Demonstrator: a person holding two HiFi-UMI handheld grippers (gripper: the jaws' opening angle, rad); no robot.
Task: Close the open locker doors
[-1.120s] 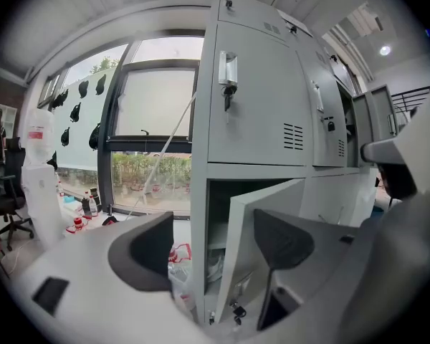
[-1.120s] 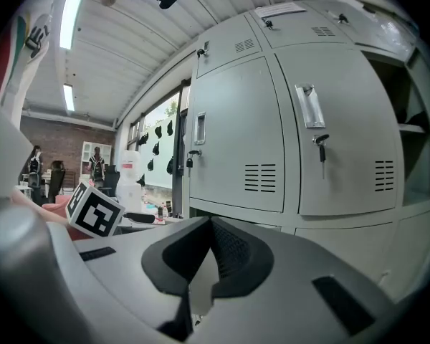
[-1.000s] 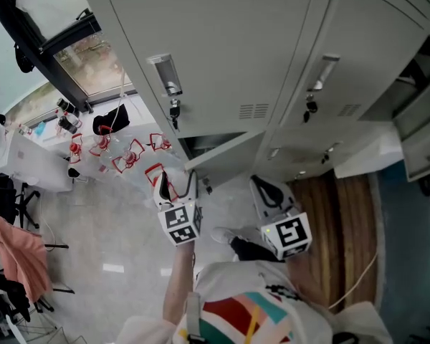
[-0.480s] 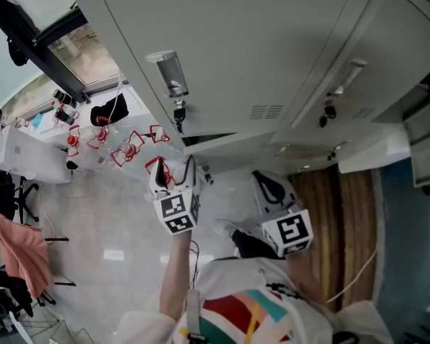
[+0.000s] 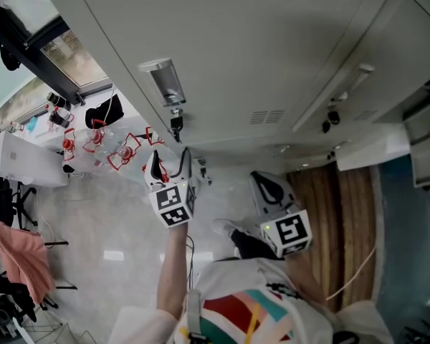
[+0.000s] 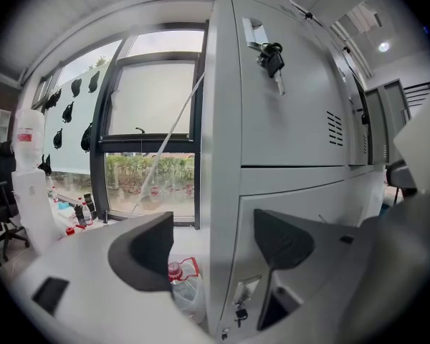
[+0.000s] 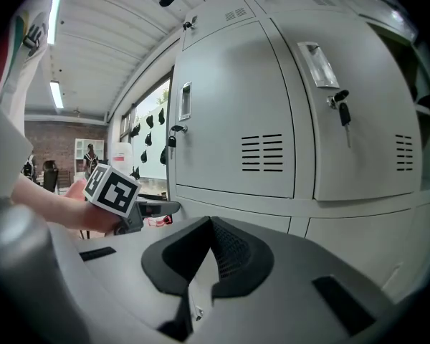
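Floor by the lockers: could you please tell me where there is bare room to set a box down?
The pale floor is bare between the red-handled bottles and the pink cloth, left of the left tool. Crowded: under the window, where those bottles cluster.

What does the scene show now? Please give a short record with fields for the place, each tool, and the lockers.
place: grey metal lockers beside a window
left tool: jaws apart, empty, pointed at the corner edge of the lockers
right tool: jaws together, empty, held low in front of the lockers
upper doors: two look shut, keys in the locks
floor: water bottles with red handles near the window
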